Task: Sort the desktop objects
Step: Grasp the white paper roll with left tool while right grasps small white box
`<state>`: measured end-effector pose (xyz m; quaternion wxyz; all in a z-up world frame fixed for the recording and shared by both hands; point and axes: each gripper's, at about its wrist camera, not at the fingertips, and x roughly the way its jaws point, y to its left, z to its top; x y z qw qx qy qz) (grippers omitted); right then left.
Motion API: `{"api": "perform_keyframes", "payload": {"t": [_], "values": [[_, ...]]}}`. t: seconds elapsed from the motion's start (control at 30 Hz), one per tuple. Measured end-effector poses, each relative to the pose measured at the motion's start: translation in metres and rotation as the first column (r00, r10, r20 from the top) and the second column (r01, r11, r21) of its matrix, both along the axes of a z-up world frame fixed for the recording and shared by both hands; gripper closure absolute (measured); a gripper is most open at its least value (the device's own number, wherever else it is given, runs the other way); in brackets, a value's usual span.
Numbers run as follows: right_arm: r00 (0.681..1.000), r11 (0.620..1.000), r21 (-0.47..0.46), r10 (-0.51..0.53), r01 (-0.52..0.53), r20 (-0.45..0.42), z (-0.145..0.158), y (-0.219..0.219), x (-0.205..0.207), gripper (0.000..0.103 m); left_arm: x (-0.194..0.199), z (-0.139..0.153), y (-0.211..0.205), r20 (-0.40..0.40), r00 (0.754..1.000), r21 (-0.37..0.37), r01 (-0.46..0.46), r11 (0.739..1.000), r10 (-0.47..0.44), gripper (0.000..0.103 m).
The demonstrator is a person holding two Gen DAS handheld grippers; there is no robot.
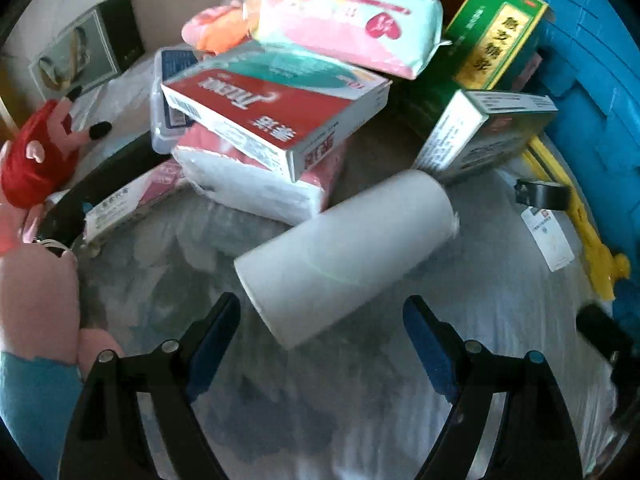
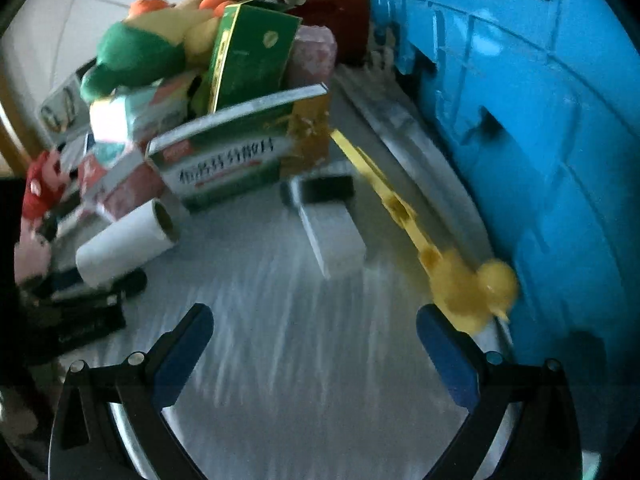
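Note:
My left gripper (image 1: pixel 322 312) is open, and the near end of a white roll (image 1: pixel 344 256) lies on the grey surface just ahead of its fingertips, untouched. Behind the roll is a pile: a red-and-white box (image 1: pixel 272 116) on a tissue pack (image 1: pixel 256 192), a pink wipes pack (image 1: pixel 348 24), and green boxes (image 1: pixel 496 32). My right gripper (image 2: pixel 316 316) is open over bare surface with nothing between its fingers. A yellow duck-ended stick (image 2: pixel 476 292) lies beside its right fingertip. A small white block with a black end (image 2: pixel 332 232) lies ahead, and the white roll (image 2: pixel 128 240) is at the left.
A blue crate (image 2: pixel 540 120) walls off the right side. A red plush (image 1: pixel 36 160) and a pink plush (image 1: pixel 36 292) sit at the left. A black object (image 2: pixel 80 316) lies near the roll. A green plush (image 2: pixel 136 56) and a red container (image 2: pixel 332 0) top the pile.

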<state>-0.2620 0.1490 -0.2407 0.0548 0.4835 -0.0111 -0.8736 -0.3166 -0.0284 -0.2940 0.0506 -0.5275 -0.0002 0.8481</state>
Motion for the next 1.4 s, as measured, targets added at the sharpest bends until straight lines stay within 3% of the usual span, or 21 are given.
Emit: {"api": "perform_keyframes", "payload": {"t": [0.13,0.33,0.47,0.57,0.6,0.77,0.83,0.9,0.97,1.03,1.1,1.17,1.27,1.4], "values": [[1.0,0.998,-0.063,0.009,-0.008,0.017,-0.01,-0.004,-0.023,0.0,-0.004,0.001,0.006,0.001,0.999,-0.018,0.048,0.999,-0.048,0.019],[0.995,0.998,-0.044,-0.03,0.034,0.095,-0.041,0.007,-0.043,0.0,-0.002,0.026,0.012,-0.078,0.99,0.021,0.116,0.993,-0.115,0.019],[0.997,1.0,-0.008,-0.024,0.024,0.069,-0.044,0.006,-0.045,0.0,-0.016,0.012,0.027,-0.058,0.987,-0.003,0.148,0.989,-0.148,0.016],[1.0,0.997,0.071,-0.017,0.015,0.019,-0.051,-0.005,-0.04,0.0,-0.024,-0.003,0.039,-0.015,0.986,-0.031,0.163,0.986,-0.164,0.014],[1.0,0.996,0.087,-0.017,0.017,0.006,-0.053,-0.008,-0.039,0.0,-0.023,-0.003,0.04,-0.04,0.985,-0.031,0.165,0.986,-0.166,0.013],[1.0,0.998,0.065,-0.008,0.009,-0.018,-0.055,-0.006,-0.035,0.0,-0.021,-0.001,0.04,-0.012,0.984,-0.033,0.175,0.984,-0.176,0.016],[1.0,1.0,-0.002,-0.006,0.006,0.013,-0.051,-0.001,-0.035,0.001,-0.015,0.009,0.038,-0.019,0.983,-0.021,0.183,0.983,-0.184,0.017],[1.0,0.994,-0.105,-0.018,0.016,-0.02,-0.041,0.007,-0.032,0.006,-0.009,0.025,0.038,-0.066,0.981,-0.021,0.184,0.983,-0.185,0.017],[0.999,0.993,-0.119,-0.015,0.009,-0.046,-0.035,0.007,-0.035,0.01,-0.015,0.034,0.046,-0.089,0.976,-0.039,0.198,0.979,-0.201,0.017],[1.0,0.994,-0.112,0.01,-0.011,-0.014,-0.039,0.001,-0.044,0.031,-0.024,0.028,0.054,-0.048,0.977,-0.044,0.208,0.977,-0.21,0.017],[1.0,0.994,-0.11,0.015,-0.012,0.028,-0.047,-0.004,-0.051,0.04,-0.031,0.014,0.062,0.013,0.978,-0.071,0.206,0.976,-0.206,0.019],[0.999,0.994,-0.104,0.032,-0.028,0.032,-0.046,-0.01,-0.051,0.046,-0.031,0.006,0.066,0.047,0.978,-0.101,0.205,0.974,-0.201,0.028],[0.997,0.992,-0.116,0.062,-0.057,0.044,-0.045,-0.019,-0.044,0.056,-0.028,0.008,0.061,0.072,0.984,-0.044,0.166,0.985,-0.163,0.041],[0.992,0.987,-0.124,0.112,-0.105,0.052,-0.047,-0.035,-0.026,0.065,-0.015,0.011,0.054,0.08,0.99,-0.024,0.118,0.993,-0.115,0.056]]}}
